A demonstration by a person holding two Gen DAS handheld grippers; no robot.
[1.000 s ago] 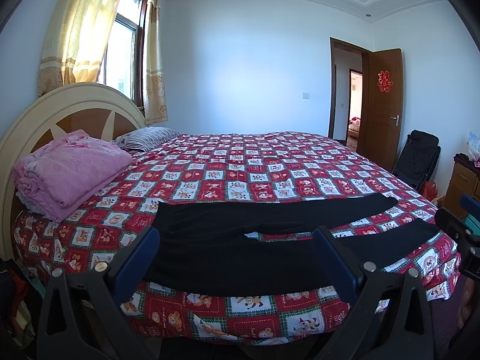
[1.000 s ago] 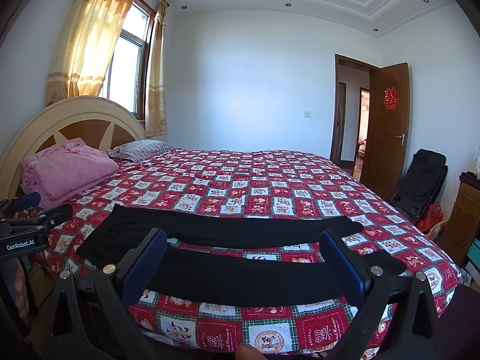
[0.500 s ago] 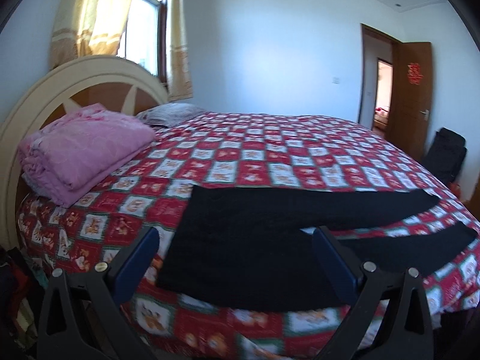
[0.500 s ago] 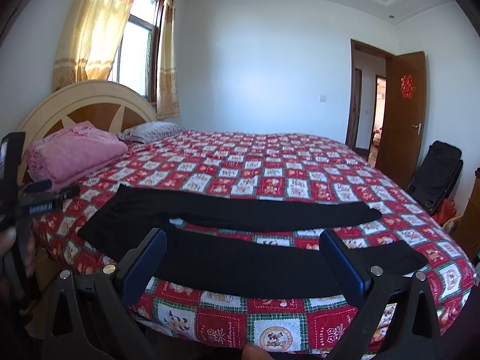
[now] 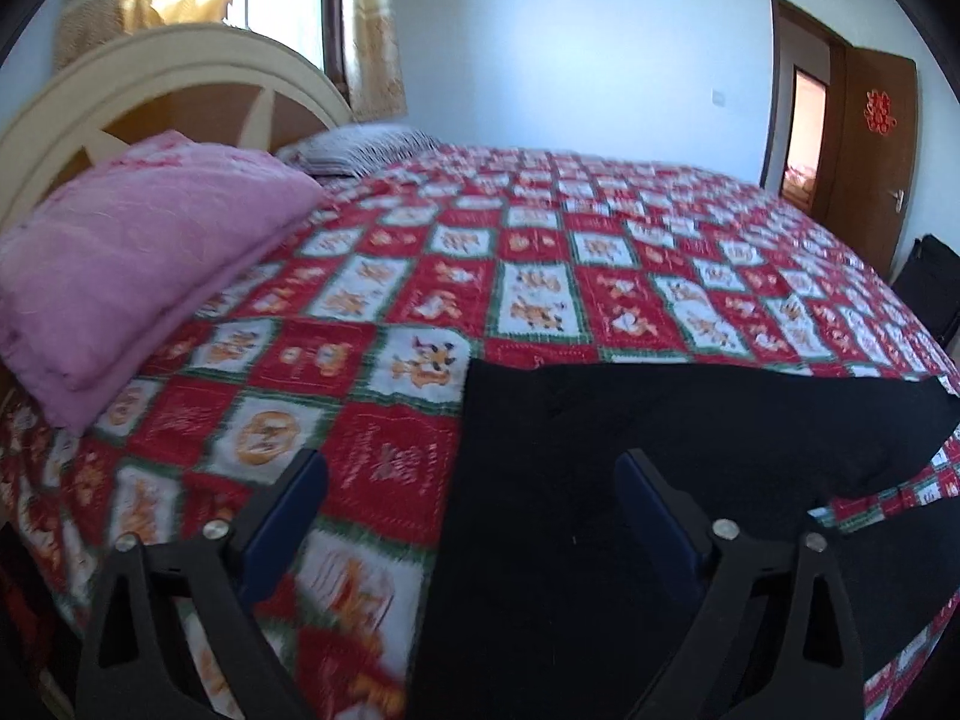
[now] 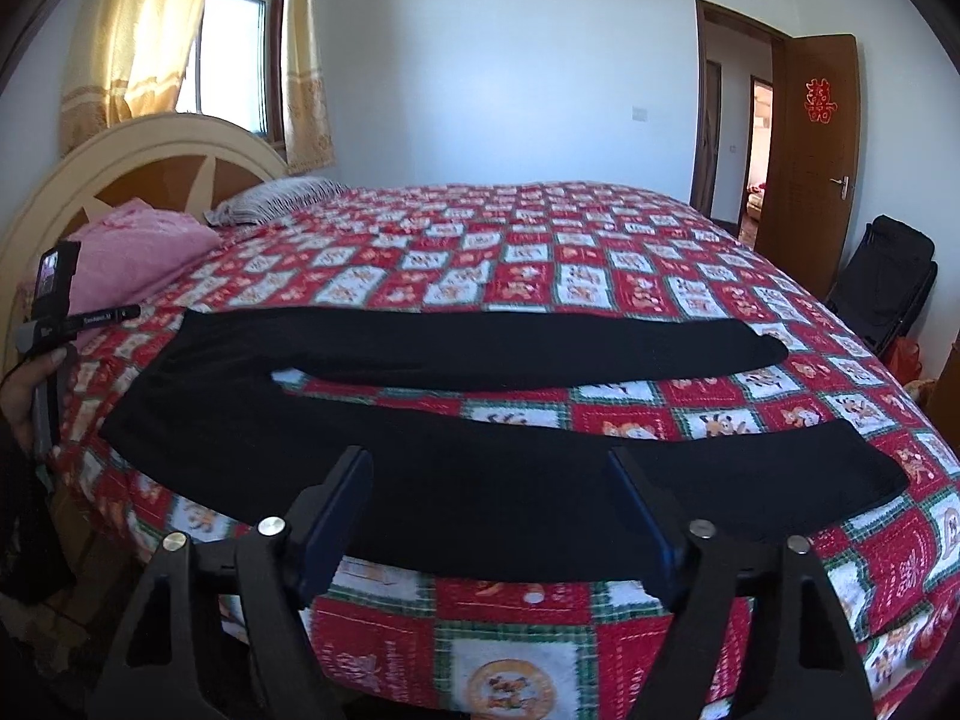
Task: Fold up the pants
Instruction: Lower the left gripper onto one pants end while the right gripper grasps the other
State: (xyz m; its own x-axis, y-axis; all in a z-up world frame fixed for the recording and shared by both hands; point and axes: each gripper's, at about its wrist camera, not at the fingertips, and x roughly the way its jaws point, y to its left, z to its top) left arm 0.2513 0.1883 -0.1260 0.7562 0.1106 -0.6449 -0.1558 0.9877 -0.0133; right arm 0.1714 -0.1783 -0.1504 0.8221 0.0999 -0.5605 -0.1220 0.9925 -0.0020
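Black pants (image 6: 456, 360) lie flat across the near side of the bed, waist to the left, the two legs spread apart toward the right. In the left wrist view the waist end (image 5: 600, 480) fills the lower right. My left gripper (image 5: 471, 474) is open and empty, just above the waistband's left edge. My right gripper (image 6: 489, 468) is open and empty, over the middle of the near leg. The left gripper's body also shows in the right wrist view (image 6: 54, 312), held by a hand.
The bed has a red patchwork quilt (image 6: 540, 264). A folded pink blanket (image 5: 138, 252) and a striped pillow (image 6: 270, 201) lie by the headboard (image 5: 180, 78). A black chair (image 6: 888, 288) stands by the open door (image 6: 813, 150).
Both grippers have moved forward and down toward the bed. The left one has closed in on the waist end, the right one on the near leg. Both stay open.
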